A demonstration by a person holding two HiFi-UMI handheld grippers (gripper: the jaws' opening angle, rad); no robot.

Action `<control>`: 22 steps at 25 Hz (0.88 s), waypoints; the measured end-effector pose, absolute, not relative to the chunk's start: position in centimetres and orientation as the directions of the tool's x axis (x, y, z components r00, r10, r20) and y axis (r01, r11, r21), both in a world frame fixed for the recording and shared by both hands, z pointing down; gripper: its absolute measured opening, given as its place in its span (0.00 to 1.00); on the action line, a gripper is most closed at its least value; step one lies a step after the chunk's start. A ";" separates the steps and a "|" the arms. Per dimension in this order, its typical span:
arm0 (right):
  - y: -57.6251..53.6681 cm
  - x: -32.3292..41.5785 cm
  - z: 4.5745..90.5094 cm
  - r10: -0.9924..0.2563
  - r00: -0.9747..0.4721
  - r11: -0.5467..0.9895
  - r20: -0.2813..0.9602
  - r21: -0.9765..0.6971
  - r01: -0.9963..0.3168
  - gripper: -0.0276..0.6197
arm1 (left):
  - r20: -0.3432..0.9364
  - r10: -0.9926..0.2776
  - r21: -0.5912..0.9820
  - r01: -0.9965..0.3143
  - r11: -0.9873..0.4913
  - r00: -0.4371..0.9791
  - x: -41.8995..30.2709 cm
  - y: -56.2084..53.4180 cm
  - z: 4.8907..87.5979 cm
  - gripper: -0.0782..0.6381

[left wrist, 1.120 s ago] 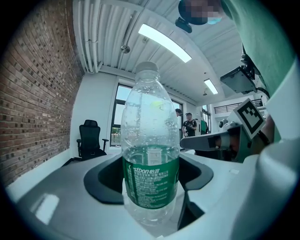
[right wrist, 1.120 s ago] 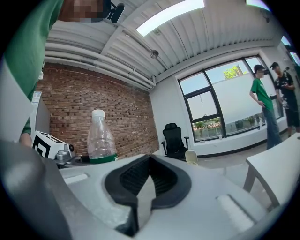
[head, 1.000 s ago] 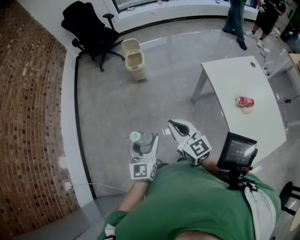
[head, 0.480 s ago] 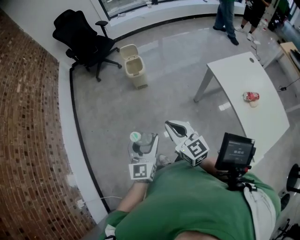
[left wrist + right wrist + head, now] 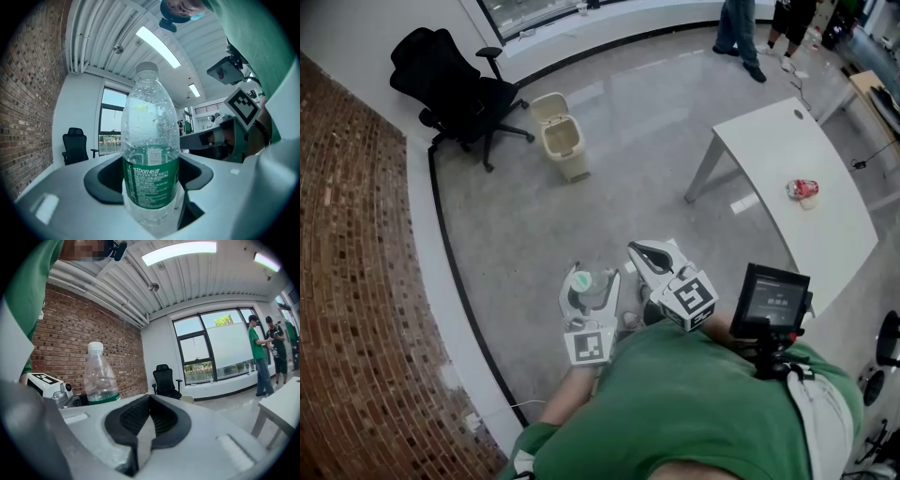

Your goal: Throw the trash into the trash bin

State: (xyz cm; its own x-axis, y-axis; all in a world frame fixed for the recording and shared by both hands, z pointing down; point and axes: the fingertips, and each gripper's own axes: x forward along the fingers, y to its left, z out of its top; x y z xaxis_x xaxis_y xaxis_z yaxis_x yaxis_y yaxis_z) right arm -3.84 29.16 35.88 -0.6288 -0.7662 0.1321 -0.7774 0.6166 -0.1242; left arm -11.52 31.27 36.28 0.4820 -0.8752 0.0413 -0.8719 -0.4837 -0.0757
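Note:
A clear plastic bottle (image 5: 584, 284) with a green label (image 5: 150, 176) stands upright between the jaws of my left gripper (image 5: 591, 289), which is shut on it. My right gripper (image 5: 639, 251) is close to its right, with jaws shut and nothing between them; its dark pads (image 5: 154, 416) meet. From the right gripper view the bottle (image 5: 100, 376) shows at the left. The beige trash bin (image 5: 559, 136) stands on the floor far ahead, lid raised, next to a black office chair (image 5: 450, 92). A red crushed can (image 5: 802, 188) lies on the white table (image 5: 769, 159) at the right.
A brick wall (image 5: 347, 281) runs along the left. Grey floor (image 5: 609, 187) lies between me and the bin. People (image 5: 741, 28) stand at the far right by the window ledge. A small screen (image 5: 773, 300) is mounted at my right side.
The view has shifted: bin and chair now sit lower and further left in the frame. The left gripper, still shut on the bottle, has moved slightly right. The right gripper is unchanged.

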 end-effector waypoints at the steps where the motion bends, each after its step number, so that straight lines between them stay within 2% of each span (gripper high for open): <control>1: 28.7 -3.9 36.0 -0.765 -0.630 0.617 0.133 -0.126 -0.777 0.05 | 0.042 -0.877 -0.079 -0.874 -0.480 0.478 -11.6 30.8 36.3 0.57; 5: 25.5 -4.3 36.5 -0.754 -0.644 0.630 0.127 -0.139 -0.764 0.05 | 0.052 -0.888 -0.088 -0.884 -0.460 0.457 -11.8 27.8 36.8 0.57; 11: 18.6 -4.7 35.8 -0.738 -0.669 0.653 0.092 -0.150 -0.742 0.05 | 0.057 -0.871 -0.248 -0.838 -0.486 0.488 -11.0 21.6 36.2 0.57; 15: 15.0 -4.2 36.0 -0.737 -0.670 0.654 0.085 -0.160 -0.739 0.05 | 0.051 -0.869 -0.241 -0.838 -0.490 0.493 -10.5 17.4 36.2 0.57; 22: 9.9 -1.8 36.5 -0.751 -0.655 0.635 0.088 -0.176 -0.752 0.05 | 0.128 -0.880 -0.201 -0.857 -0.474 0.456 -10.0 12.0 38.2 0.57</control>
